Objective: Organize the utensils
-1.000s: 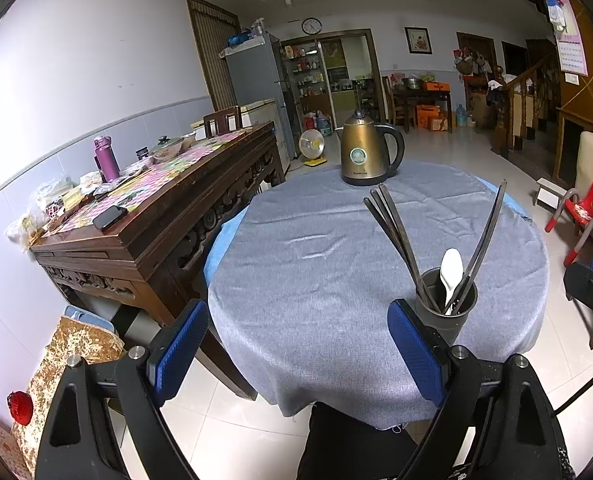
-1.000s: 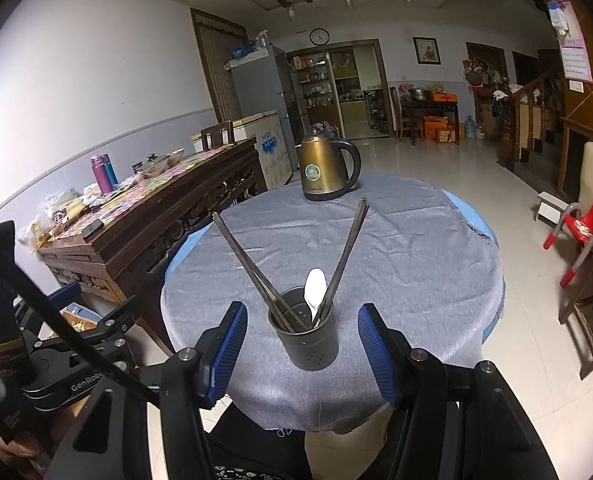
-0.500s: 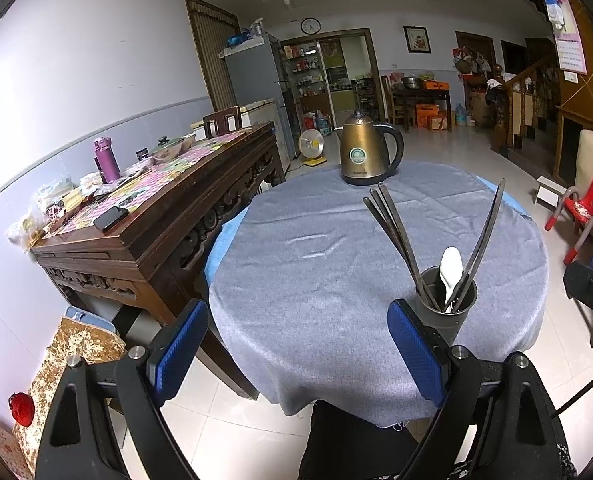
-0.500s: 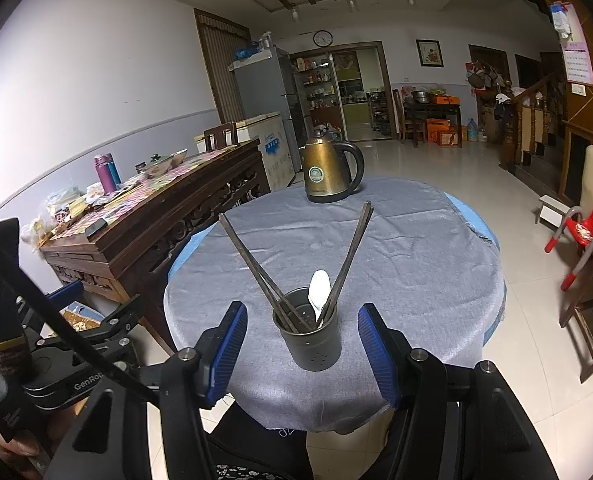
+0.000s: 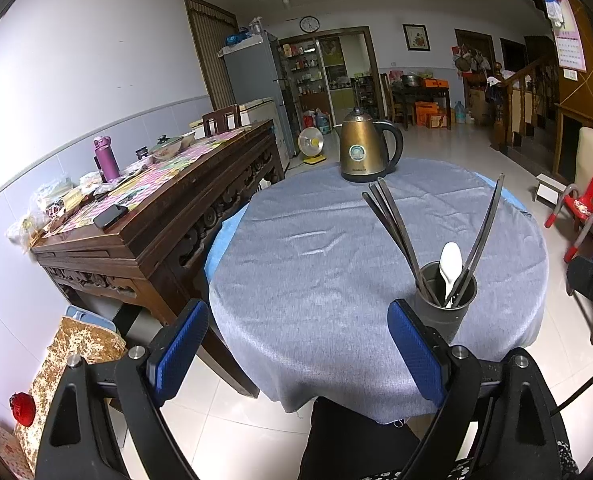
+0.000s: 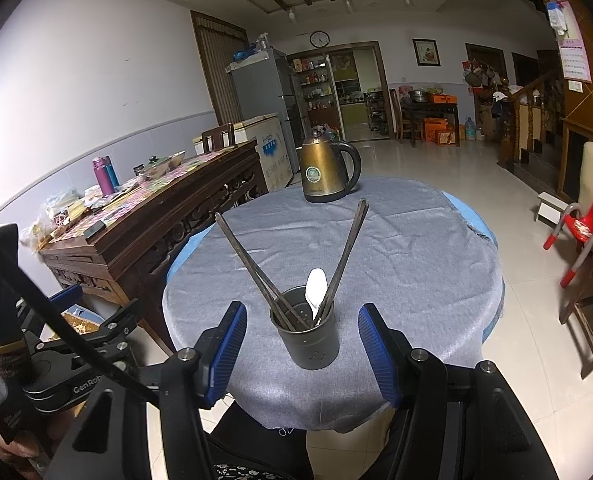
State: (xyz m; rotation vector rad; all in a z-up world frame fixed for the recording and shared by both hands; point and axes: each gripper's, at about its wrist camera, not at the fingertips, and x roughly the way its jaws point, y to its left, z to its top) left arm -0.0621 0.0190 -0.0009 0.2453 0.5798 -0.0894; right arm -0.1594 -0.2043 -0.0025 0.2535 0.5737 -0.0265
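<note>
Jaws wide, empty — right gripper [image 6: 298, 334] flanks utensil holder [image 6: 307, 340] near table edge [image 6: 336, 420]; left gripper [image 5: 296, 344] off-table.

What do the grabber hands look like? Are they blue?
Partly! Each gripper has two black fingers tipped with ridged blue pads, fixed by silver bolts. The right gripper and the left gripper look alike. From the side, the left one shows white "GenRob" lettering on its black body, and a black cable runs across it.
</note>
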